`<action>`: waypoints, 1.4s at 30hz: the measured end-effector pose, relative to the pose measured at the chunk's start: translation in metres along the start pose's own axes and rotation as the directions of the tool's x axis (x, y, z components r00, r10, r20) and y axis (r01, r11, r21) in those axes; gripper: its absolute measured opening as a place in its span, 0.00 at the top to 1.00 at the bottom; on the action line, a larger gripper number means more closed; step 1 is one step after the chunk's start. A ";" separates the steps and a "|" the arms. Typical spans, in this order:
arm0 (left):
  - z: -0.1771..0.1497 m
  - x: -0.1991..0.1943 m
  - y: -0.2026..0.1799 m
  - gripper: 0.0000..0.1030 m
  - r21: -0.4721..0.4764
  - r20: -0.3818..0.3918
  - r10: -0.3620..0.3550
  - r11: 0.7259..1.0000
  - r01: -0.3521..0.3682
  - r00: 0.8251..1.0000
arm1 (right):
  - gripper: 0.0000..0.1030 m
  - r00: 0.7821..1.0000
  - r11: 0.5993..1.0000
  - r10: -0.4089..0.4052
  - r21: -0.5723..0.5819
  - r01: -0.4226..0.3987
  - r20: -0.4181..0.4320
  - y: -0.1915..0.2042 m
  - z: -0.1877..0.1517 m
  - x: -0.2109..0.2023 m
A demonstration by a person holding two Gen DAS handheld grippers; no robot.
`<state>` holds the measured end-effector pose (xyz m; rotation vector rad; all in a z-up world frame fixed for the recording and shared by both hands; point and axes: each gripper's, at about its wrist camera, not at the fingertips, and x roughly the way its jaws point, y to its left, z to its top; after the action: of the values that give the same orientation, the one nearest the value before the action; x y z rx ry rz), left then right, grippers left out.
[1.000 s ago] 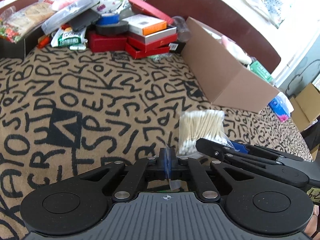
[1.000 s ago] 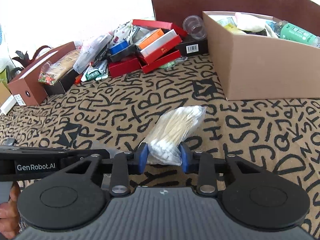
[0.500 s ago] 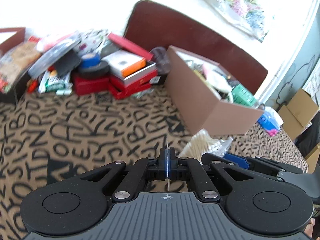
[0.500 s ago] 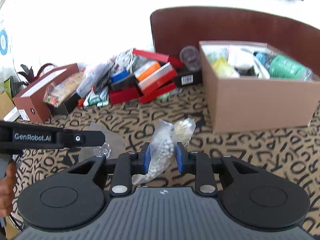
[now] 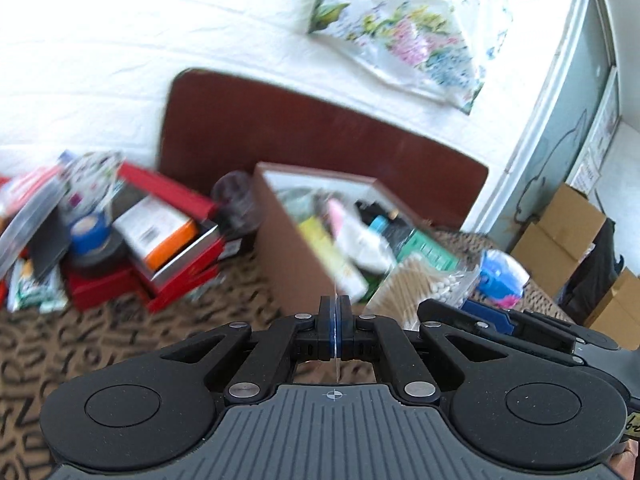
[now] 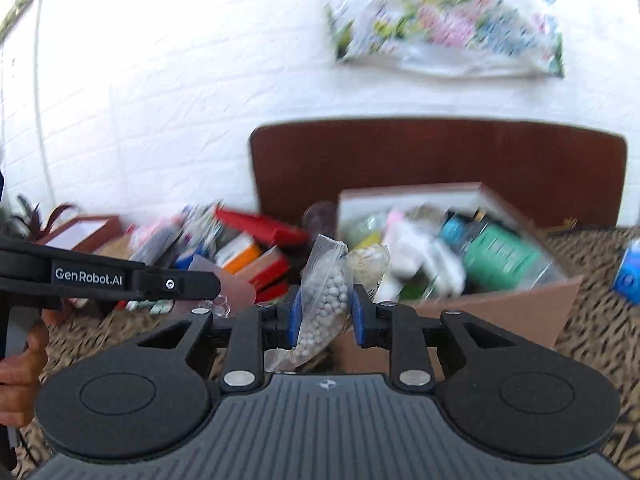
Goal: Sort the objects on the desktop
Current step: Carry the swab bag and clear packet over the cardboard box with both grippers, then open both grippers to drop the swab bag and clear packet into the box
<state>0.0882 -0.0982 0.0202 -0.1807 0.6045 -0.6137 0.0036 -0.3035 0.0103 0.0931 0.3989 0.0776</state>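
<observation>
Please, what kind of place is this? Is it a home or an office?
Most likely a room in a home, though this is a guess. A letter-patterned cloth covers the surface, an open cardboard box holds mixed household items, and a flowered plastic bag hangs on a white wall.

Motion blur smears the contents of the open cardboard box [image 6: 496, 312] and the pile of red boxes [image 5: 176, 276], leaving labels unreadable. The hand [image 6: 18, 364] is cut by the left edge. The patterned tablecloth [image 5: 60, 344] lettering is illegible.
</observation>
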 end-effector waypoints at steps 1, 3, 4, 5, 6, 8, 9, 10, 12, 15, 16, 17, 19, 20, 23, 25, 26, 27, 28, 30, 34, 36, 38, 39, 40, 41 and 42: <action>0.006 0.005 -0.004 1.00 0.004 0.005 -0.006 1.000 0.006 1.000 | 0.72 1.000 1.000 -0.010 -0.004 0.010 0.014 -0.006 0.006 0.002; 0.020 0.017 -0.011 1.00 0.009 0.007 -0.016 1.000 0.016 1.000 | 0.72 0.999 1.000 -0.021 -0.002 0.021 0.036 -0.017 0.017 0.009; 0.027 0.024 -0.014 1.00 0.010 0.008 -0.018 1.000 0.018 1.000 | 0.72 0.999 1.000 -0.025 0.003 0.025 0.042 -0.023 0.024 0.013; 0.033 0.032 -0.017 1.00 0.014 0.009 -0.020 1.000 0.020 1.000 | 0.72 0.998 1.000 -0.031 0.010 0.030 0.049 -0.030 0.029 0.017; 0.040 0.040 -0.020 1.00 0.018 0.010 -0.021 1.000 0.021 1.000 | 0.72 0.998 0.999 -0.036 0.014 0.035 0.054 -0.035 0.034 0.023; 0.053 0.057 -0.025 1.00 0.024 0.011 -0.022 0.999 0.022 1.000 | 0.72 0.997 0.999 -0.049 0.014 0.049 0.059 -0.049 0.045 0.036; 0.059 0.066 -0.027 1.00 0.029 0.011 -0.024 0.999 0.024 1.000 | 0.72 0.997 0.999 -0.052 0.011 0.052 0.058 -0.056 0.050 0.044; 0.066 0.076 -0.030 1.00 0.028 0.014 -0.021 0.999 0.020 1.000 | 0.72 0.997 0.998 -0.055 0.009 0.055 0.056 -0.062 0.055 0.052; 0.078 0.095 -0.032 1.00 0.024 0.016 -0.024 0.999 0.023 1.000 | 0.72 0.997 0.998 -0.061 0.004 0.061 0.051 -0.075 0.063 0.068; 0.095 0.126 -0.034 1.00 0.018 0.013 -0.020 1.000 0.019 1.000 | 0.72 0.997 0.998 -0.059 -0.007 0.060 0.050 -0.094 0.076 0.090; 0.099 0.136 -0.034 1.00 0.020 0.010 -0.018 1.000 0.018 1.000 | 0.72 0.997 0.998 -0.062 -0.013 0.063 0.051 -0.101 0.080 0.098; 0.104 0.146 -0.034 1.00 0.020 0.009 -0.014 1.000 0.014 1.000 | 0.72 0.997 0.998 -0.061 -0.022 0.062 0.050 -0.107 0.085 0.106; 0.113 0.165 -0.034 1.00 0.020 0.017 -0.010 1.000 0.010 1.000 | 0.72 0.997 0.998 -0.059 -0.034 0.061 0.049 -0.116 0.092 0.120; 0.117 0.174 -0.034 1.00 0.013 0.020 -0.010 1.000 0.009 1.000 | 0.72 0.997 0.997 -0.058 -0.038 0.060 0.045 -0.122 0.096 0.129; 0.128 0.201 -0.033 1.00 0.003 0.024 -0.009 1.000 0.009 1.000 | 0.72 0.998 0.998 -0.050 -0.023 0.051 0.029 -0.139 0.105 0.152; 0.133 0.218 -0.031 1.00 0.003 0.018 0.002 1.000 -0.002 1.000 | 0.72 0.999 0.999 -0.048 -0.005 0.048 0.020 -0.150 0.110 0.168; 0.134 0.226 -0.029 1.00 -0.001 0.013 0.009 1.000 -0.009 1.000 | 0.72 0.999 0.999 -0.046 0.005 0.046 0.015 -0.155 0.112 0.176; 0.136 0.233 -0.027 1.00 -0.005 0.008 0.017 1.000 -0.017 1.000 | 0.72 0.999 0.999 -0.041 0.013 0.041 0.011 -0.159 0.114 0.183; 0.137 0.241 -0.024 1.00 -0.013 0.003 0.024 1.000 -0.024 1.000 | 0.72 0.999 0.999 -0.041 0.020 0.041 0.007 -0.162 0.115 0.191; 0.138 0.255 -0.017 1.00 -0.035 -0.006 0.030 0.999 -0.030 1.000 | 0.72 0.999 0.998 -0.046 0.031 0.046 0.004 -0.168 0.117 0.206; 0.137 0.280 -0.010 1.00 -0.056 -0.037 0.034 0.998 -0.036 0.999 | 0.69 0.998 0.994 -0.043 0.098 0.048 -0.048 -0.182 0.114 0.235; 0.133 0.288 -0.009 0.78 -0.039 -0.052 0.048 0.998 -0.050 0.998 | 0.66 0.994 0.991 -0.054 0.120 0.066 -0.098 -0.188 0.109 0.249; 0.129 0.290 -0.009 0.75 -0.021 -0.049 0.076 0.997 -0.077 0.996 | 0.58 0.986 0.987 -0.097 0.113 0.113 -0.134 -0.191 0.103 0.254; 0.127 0.288 -0.009 0.68 -0.014 -0.042 0.085 0.996 -0.086 0.996 | 0.46 0.983 0.986 -0.114 0.102 0.129 -0.145 -0.191 0.100 0.254; 0.125 0.287 -0.008 0.55 -0.010 -0.038 0.086 0.996 -0.087 0.996 | 0.40 0.981 0.986 -0.122 0.092 0.137 -0.150 -0.191 0.097 0.253; 0.123 0.285 -0.007 0.48 -0.011 -0.036 0.089 0.996 -0.089 0.995 | 0.38 0.979 0.987 -0.126 0.079 0.140 -0.160 -0.190 0.094 0.252; 0.122 0.282 -0.006 0.35 -0.017 -0.030 0.097 0.995 -0.098 0.995 | 0.33 0.976 0.988 -0.129 0.065 0.142 -0.173 -0.189 0.091 0.251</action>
<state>0.3406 -0.2710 -0.0134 -0.1592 0.6433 -0.5169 0.2800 -0.4741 -0.0226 0.1360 0.5762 -0.0652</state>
